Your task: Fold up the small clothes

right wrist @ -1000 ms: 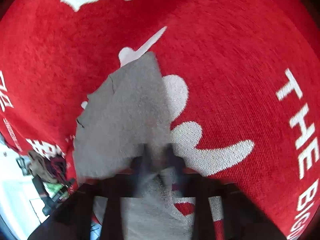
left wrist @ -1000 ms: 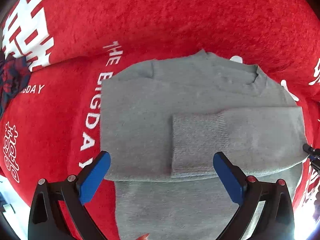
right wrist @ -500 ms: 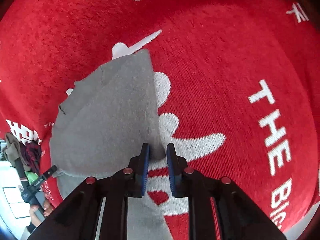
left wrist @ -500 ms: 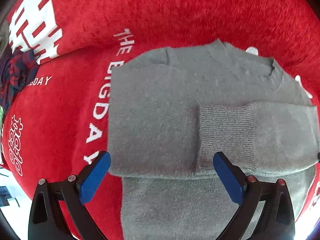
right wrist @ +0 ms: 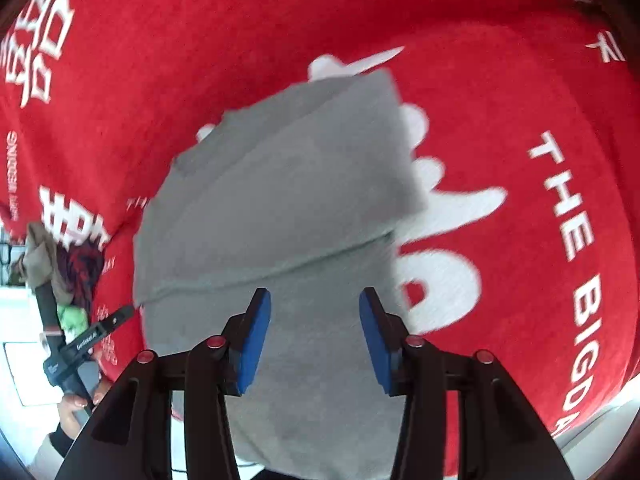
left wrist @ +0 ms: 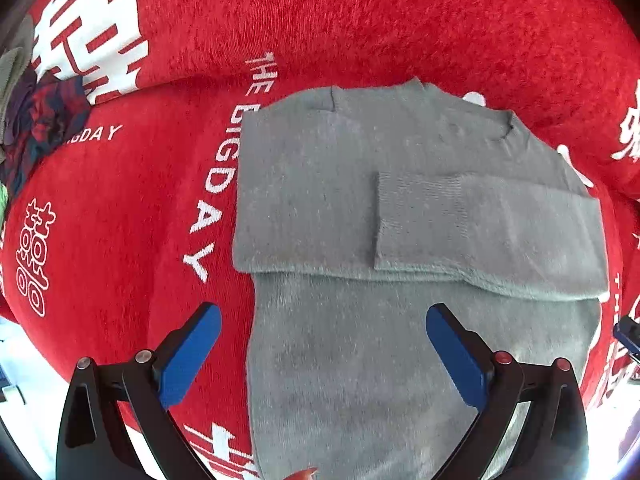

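A small grey sweater (left wrist: pixel 320 184) lies flat on the red blanket (left wrist: pixel 360 20), its sleeve (left wrist: pixel 480 232) folded across the chest. My left gripper (left wrist: pixel 324 340) hangs straight above the sweater's lower body, open, with nothing between its blue pads (left wrist: pixel 192 352). My right gripper (right wrist: pixel 316 332) hovers over the sweater (right wrist: pixel 280 200) near its right side. Its jaws are opening and nothing is between them. In the right wrist view the left gripper (right wrist: pixel 84 340) shows at the far left, held by a hand (right wrist: pixel 74 404). The right gripper's tip (left wrist: pixel 626 334) peeks in at the left wrist view's right edge.
The red blanket carries white lettering (right wrist: pixel 568 200) and covers the whole work surface. A heap of dark patterned and brownish clothes (left wrist: pixel 36 124) lies at its left edge, and shows as the heap (right wrist: pixel 60 256) in the right wrist view. The blanket's near edge (right wrist: pixel 600 420) runs at lower right.
The right gripper was shut on the sweater's side edge; it has let go, spread its jaws and lifted away. The left gripper has drifted toward the sweater's hem, staying open.
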A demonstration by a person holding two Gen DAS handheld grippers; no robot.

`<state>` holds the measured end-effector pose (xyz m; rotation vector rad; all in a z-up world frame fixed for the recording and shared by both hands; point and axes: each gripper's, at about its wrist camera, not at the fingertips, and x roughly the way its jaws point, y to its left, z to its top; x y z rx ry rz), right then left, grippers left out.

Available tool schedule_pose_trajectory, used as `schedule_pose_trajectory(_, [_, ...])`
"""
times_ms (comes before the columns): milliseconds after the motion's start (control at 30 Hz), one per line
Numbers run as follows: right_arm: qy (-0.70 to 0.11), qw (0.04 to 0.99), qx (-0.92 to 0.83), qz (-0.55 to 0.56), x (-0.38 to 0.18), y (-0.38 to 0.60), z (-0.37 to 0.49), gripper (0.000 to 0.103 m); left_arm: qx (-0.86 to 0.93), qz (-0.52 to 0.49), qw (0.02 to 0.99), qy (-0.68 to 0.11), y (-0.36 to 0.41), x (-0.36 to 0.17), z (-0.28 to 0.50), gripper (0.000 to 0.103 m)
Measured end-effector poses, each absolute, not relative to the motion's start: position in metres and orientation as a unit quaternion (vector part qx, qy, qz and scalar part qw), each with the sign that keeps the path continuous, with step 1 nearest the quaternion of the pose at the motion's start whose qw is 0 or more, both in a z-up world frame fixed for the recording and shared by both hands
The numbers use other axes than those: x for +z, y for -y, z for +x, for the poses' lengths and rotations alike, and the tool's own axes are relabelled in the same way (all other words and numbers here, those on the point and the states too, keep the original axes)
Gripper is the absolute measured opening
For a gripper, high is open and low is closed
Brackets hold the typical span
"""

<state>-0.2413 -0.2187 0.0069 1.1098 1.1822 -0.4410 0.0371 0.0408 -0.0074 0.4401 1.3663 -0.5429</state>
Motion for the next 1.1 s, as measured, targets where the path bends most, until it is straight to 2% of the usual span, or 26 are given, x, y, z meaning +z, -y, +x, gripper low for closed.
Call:
schedule_pose_trajectory(67, [-0.527, 0.671, -0.179, 0.491, 0.01, 0.207, -0.236, 0.064, -0.257, 0.186, 0.721, -0.616, -0.045, -0.001, 0.032, 0.103])
schedule_pose_trajectory(167, [-0.529, 0.678, -0.151, 0.488, 0.013, 0.192, -0.227, 0.08, -0.253, 0.193, 0.73, -0.605, -0.046, 0.008, 0.025, 0.103])
schedule_pose_trajectory(200, [-0.529, 0.679, -0.146, 0.487, 0.014, 0.19, -0.225, 0.081, -0.251, 0.197, 0.732, -0.602, -0.046, 0.01, 0.023, 0.103])
schedule_pose_trajectory(500, [-0.545, 0.691, -0.084, 0.467, 0.023, 0.177, -0.21, 0.081, -0.249, 0.165, 0.737, -0.607, -0.041, 0.029, 0.02, 0.103])
schedule_pose_trajectory(767, [-0.55, 0.713, -0.047, 0.433, 0.036, 0.188, -0.21, 0.081, -0.216, 0.201, 0.768, -0.568, -0.036, 0.046, -0.011, 0.103])
schedule_pose_trajectory(1100, [-0.571, 0.698, -0.03, 0.432, 0.017, 0.181, -0.233, 0.081, -0.187, 0.205, 0.733, -0.621, -0.071, 0.007, -0.044, 0.103])
